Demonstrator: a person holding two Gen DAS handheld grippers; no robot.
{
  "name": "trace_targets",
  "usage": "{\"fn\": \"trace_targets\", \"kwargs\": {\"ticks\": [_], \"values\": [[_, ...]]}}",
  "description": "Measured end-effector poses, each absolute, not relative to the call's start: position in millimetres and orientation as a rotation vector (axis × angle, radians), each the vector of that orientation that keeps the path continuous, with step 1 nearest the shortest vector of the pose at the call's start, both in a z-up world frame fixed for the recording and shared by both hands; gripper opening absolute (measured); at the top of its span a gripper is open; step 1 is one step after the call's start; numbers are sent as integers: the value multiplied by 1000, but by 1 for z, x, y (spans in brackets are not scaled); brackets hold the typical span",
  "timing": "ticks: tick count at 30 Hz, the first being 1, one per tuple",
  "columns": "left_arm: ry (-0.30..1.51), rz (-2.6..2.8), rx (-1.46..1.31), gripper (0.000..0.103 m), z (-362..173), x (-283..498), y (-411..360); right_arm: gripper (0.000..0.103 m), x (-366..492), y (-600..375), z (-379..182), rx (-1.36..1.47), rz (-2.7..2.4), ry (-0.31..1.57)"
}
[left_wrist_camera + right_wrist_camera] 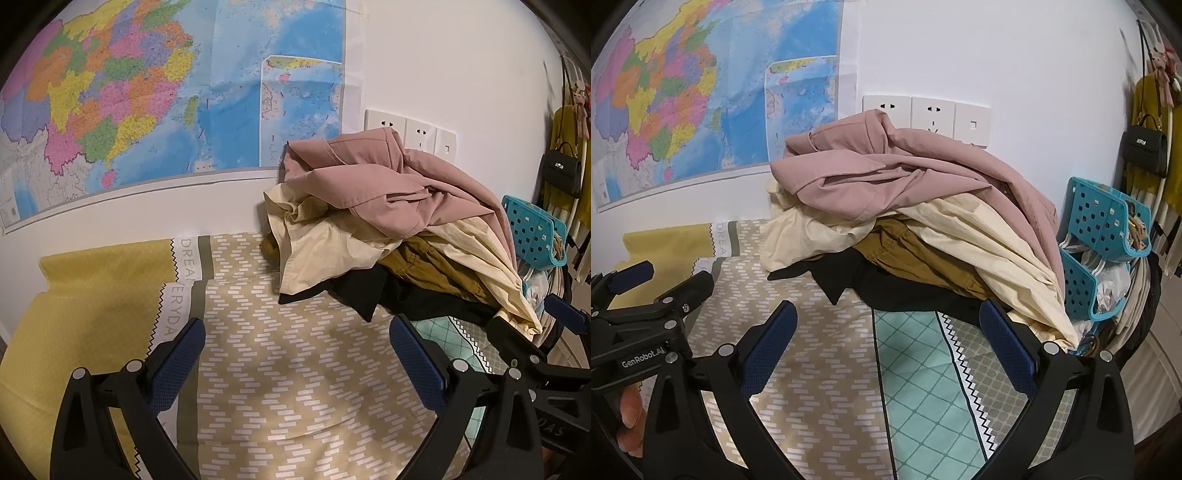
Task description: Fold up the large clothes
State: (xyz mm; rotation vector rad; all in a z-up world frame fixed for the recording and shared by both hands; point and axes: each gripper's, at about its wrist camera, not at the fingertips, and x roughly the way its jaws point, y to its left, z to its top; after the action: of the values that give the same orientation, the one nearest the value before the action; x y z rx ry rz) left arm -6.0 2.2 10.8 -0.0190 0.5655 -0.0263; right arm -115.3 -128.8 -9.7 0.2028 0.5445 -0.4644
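1. Your left gripper sits closest to the lens, its blue-padded fingers spread wide with nothing between them, hovering over the patterned bedspread.
2. Your right gripper is spread just as wide and also grips nothing; it hangs above the seam where the tan zigzag print meets a teal diamond panel of that bedspread.
3. In the right wrist view, your left gripper shows at the left edge, and your fingertip curls under its black body.
4. Taking the pile of clothes as your landmark: it lies ahead of both grippers, heaped on the far part of the bedspread against the white wall, apart from both sets of fingers.
5. A pink garment tops that pile; a cream garment spills out below it, a mustard-brown one shows under the cream, and a black one lies at the bottom with a corner pointing toward you.
6. Left of the pile, a yellow fabric with a white lettered strip lies on the bedspread.
7. Behind the pile, three white wall sockets peek over the pink garment, and a coloured wall map hangs up and to the left.
8. Right of the pile stand blue perforated plastic baskets, just beside the cream garment's edge.
9. Farther right of the pile, a black handbag hangs among yellow clothing.
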Motion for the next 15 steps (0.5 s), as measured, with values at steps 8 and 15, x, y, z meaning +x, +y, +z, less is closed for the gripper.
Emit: {"fn": "trace_targets", "kwargs": {"ticks": [8, 15], "values": [[568, -30, -21, 96, 11, -5, 0, 98, -114, -130, -8, 198, -467, 545], [564, -32, -24, 96, 12, -5, -1, 98, -116, -130, -7, 190, -474, 533]]}}
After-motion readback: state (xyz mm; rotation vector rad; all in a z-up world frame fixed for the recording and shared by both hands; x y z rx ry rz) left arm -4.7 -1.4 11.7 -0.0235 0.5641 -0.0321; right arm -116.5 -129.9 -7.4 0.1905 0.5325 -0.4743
